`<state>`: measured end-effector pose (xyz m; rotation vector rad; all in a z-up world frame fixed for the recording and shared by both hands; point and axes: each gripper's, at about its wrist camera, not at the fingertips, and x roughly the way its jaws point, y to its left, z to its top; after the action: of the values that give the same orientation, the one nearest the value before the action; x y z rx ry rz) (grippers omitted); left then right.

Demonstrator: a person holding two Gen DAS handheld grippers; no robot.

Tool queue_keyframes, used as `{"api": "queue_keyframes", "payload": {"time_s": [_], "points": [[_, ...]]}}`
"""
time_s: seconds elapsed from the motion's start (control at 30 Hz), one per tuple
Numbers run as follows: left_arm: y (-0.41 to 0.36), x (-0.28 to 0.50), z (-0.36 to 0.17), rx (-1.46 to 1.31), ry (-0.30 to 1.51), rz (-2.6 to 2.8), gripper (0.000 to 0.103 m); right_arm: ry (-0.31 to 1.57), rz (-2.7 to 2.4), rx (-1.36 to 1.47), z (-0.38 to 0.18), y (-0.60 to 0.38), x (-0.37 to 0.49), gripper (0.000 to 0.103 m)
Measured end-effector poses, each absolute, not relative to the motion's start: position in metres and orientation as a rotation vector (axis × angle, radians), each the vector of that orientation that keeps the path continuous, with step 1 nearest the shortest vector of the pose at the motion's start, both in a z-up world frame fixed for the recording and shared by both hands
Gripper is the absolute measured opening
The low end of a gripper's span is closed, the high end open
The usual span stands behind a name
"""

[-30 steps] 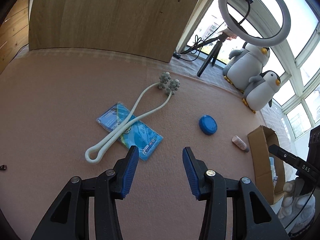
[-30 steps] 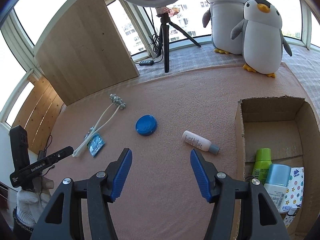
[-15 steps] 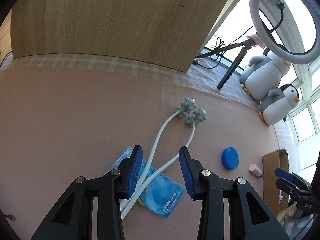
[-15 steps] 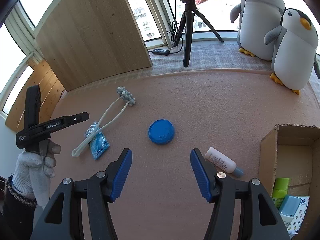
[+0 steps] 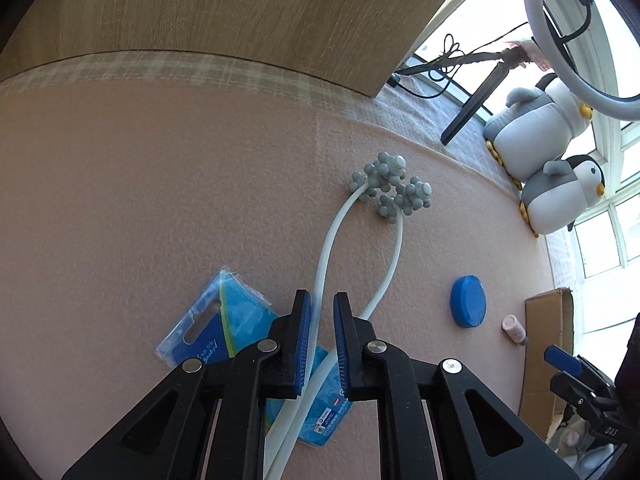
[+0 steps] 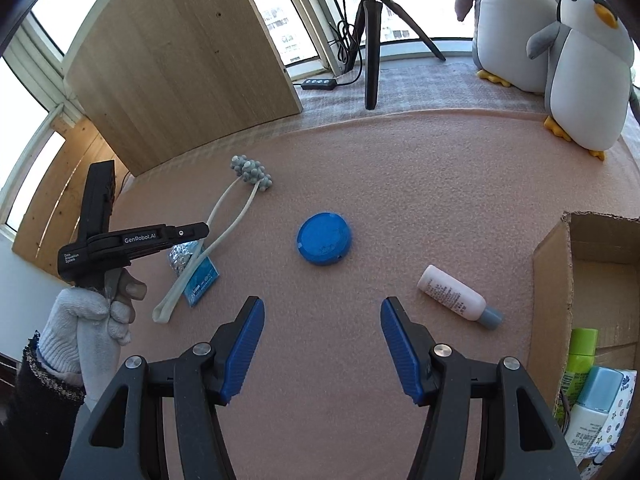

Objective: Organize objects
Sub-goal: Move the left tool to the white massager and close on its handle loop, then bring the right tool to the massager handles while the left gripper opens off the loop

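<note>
Your left gripper (image 5: 321, 338) pinches one arm of the massager (image 5: 384, 216) lying across the blue packet (image 5: 216, 328), while your right gripper (image 6: 322, 338) hangs open near the blue tin (image 6: 324, 239).

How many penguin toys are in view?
2. The bigger penguin sits at the back by the window; the smaller penguin stands right beside it, nearer the pink mat. None seem hidden, though the box interior is only partly visible.
</note>
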<state>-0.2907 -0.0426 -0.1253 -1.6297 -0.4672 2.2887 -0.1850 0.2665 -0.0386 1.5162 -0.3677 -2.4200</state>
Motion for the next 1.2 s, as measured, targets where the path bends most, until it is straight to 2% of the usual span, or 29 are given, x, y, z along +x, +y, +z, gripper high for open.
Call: {"api": "queue_keyframes", "payload": {"time_s": [0.6, 0.87, 0.9, 0.97, 1.0, 1.03, 1.2], "points": [[0.033, -0.151, -0.136, -1.542, -0.517, 2.198, 0.015, -0.378, -2.381, 1.549, -0.052, 0.26, -0.155, 0.057], [0.052, -0.105, -0.128, -1.535, -0.376, 2.233, 0.016, -0.428, -2.357, 1.576, -0.062, 0.264, -0.145, 0.057], [0.051, -0.106, -0.127, -1.541, -0.382, 2.231, 0.019, -0.438, -2.35, 1.574, -0.063, 0.263, -0.146, 0.057], [0.047, -0.111, -0.122, -1.533, -0.403, 2.225, 0.034, -0.454, -2.336, 1.568, -0.066, 0.259, -0.148, 0.057], [0.044, -0.116, -0.118, -1.528, -0.394, 2.233, 0.047, -0.461, -2.329, 1.566, -0.067, 0.257, -0.15, 0.057], [0.043, -0.119, -0.115, -1.521, -0.382, 2.247, 0.055, -0.466, -2.324, 1.566, -0.07, 0.254, -0.152, 0.057], [0.034, -0.139, -0.107, -1.49, -0.351, 2.266, 0.054, -0.458, -2.266, 1.584, -0.082, 0.233, -0.165, 0.057]]}}
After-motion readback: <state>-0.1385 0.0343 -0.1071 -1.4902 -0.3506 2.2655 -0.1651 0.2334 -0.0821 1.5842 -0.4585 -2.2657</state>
